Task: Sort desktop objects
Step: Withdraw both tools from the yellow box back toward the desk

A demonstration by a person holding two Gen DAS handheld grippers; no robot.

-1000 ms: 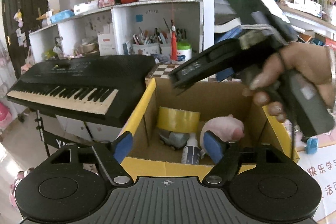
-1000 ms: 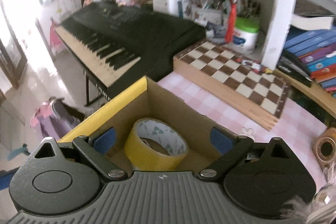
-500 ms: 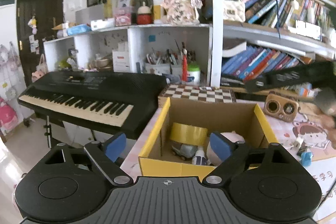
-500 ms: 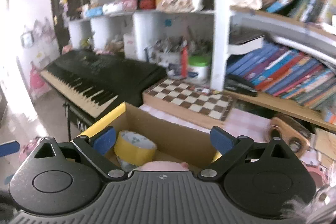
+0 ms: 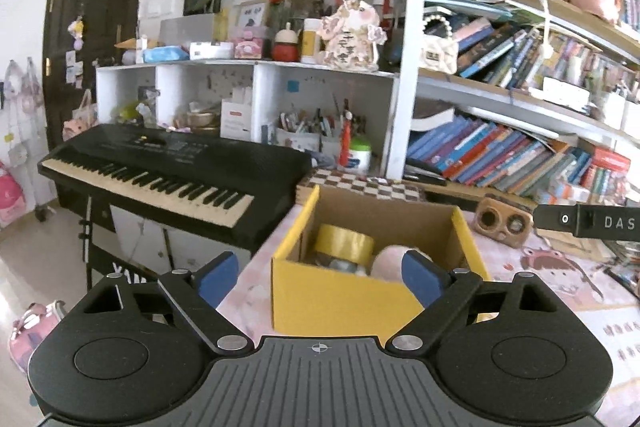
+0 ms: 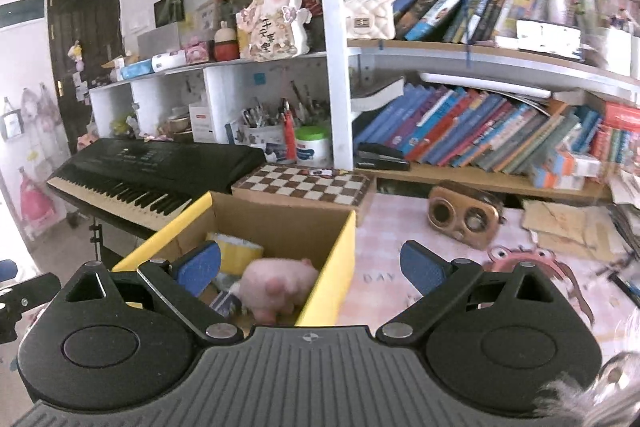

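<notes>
- Left claw [image 5: 320,273]: blue pads apart, empty.
- Right claw [image 6: 308,267]: pads apart, empty.
- Box [image 5: 340,301]: square yellow cardboard, holding glossy tape roll [image 5: 343,241] and fuzzy pink plush [image 6: 278,287].

The letters "DAS" stand in white on the black gripper body [image 5: 592,223] entering at the right edge of the left wrist view. "DAY" is printed on the pink desk mat [image 6: 376,278] beside the yellow box. Chinese characters mark the pig figurine [image 6: 267,35], too small to read
</notes>
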